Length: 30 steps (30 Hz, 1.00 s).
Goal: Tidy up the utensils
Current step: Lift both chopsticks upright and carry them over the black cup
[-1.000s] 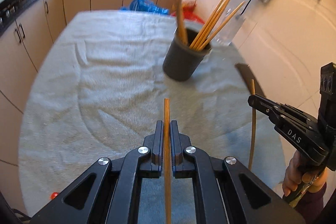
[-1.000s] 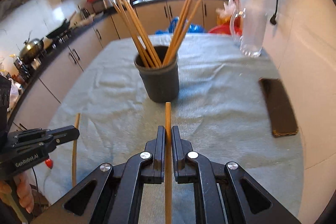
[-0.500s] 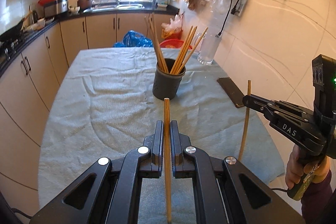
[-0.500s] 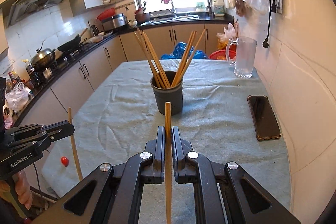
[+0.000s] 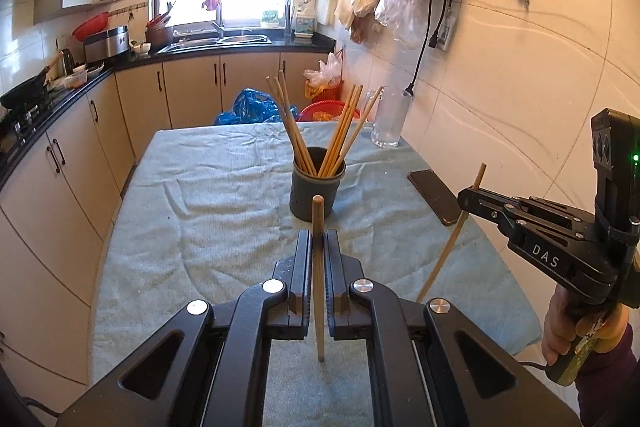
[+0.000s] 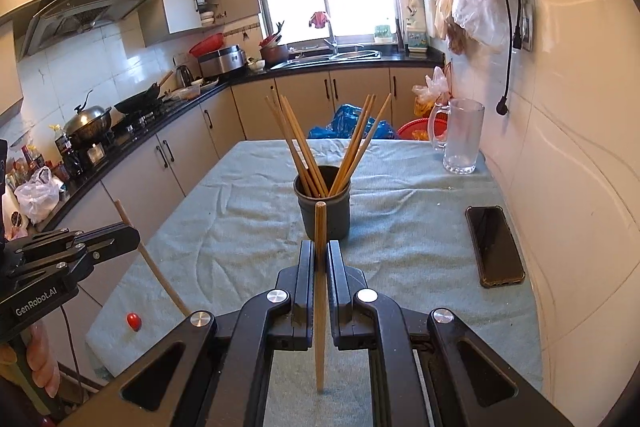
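Two black grippers, each clamped on one wooden chopstick: left gripper (image 5: 317,247) holds its stick (image 5: 318,279) upright, right gripper (image 6: 318,255) likewise w/ its own (image 6: 320,291). Dark grey round holder (image 6: 323,213) w/ more chopsticks (image 6: 298,143) sits mid-counter on pale green towel (image 6: 240,227), far of both. Black phone (image 6: 494,245) right, glass mug (image 6: 460,135) far right.

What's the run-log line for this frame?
left gripper: shut on chopstick | right gripper: shut on chopstick | holder: on cloth, chopsticks inside | next: likely drop both in
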Available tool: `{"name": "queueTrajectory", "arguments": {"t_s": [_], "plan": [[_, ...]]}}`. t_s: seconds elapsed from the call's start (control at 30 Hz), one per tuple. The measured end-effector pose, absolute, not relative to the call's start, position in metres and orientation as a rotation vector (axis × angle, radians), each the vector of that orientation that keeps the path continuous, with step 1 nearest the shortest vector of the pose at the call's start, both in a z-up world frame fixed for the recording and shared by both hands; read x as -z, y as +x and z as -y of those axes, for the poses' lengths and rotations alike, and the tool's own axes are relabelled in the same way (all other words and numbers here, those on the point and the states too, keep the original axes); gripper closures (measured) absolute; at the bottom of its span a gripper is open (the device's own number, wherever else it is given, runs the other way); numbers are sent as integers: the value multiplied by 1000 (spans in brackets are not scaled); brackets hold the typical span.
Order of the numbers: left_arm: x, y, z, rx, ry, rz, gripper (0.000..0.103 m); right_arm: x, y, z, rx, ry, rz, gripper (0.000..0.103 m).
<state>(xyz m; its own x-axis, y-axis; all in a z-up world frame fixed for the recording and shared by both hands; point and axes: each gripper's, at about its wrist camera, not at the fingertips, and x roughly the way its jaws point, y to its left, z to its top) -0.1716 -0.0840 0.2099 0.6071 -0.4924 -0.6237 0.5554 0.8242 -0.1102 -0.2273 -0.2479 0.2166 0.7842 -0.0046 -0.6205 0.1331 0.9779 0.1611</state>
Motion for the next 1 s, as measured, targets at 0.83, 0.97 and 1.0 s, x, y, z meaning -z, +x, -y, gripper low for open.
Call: {"name": "queueTrajectory", "arguments": {"t_s": [0.83,0.97,1.0], "plan": [[-230,-144,102,521,188,-638,98,-240,-207,264,93,205,-621,96],[-232,-137,103,516,190,-640,98,-244,-203,266,95,202,-617,96],[-233,-135,103,517,190,-640,98,-245,-203,266,96,203,-616,96]]}}
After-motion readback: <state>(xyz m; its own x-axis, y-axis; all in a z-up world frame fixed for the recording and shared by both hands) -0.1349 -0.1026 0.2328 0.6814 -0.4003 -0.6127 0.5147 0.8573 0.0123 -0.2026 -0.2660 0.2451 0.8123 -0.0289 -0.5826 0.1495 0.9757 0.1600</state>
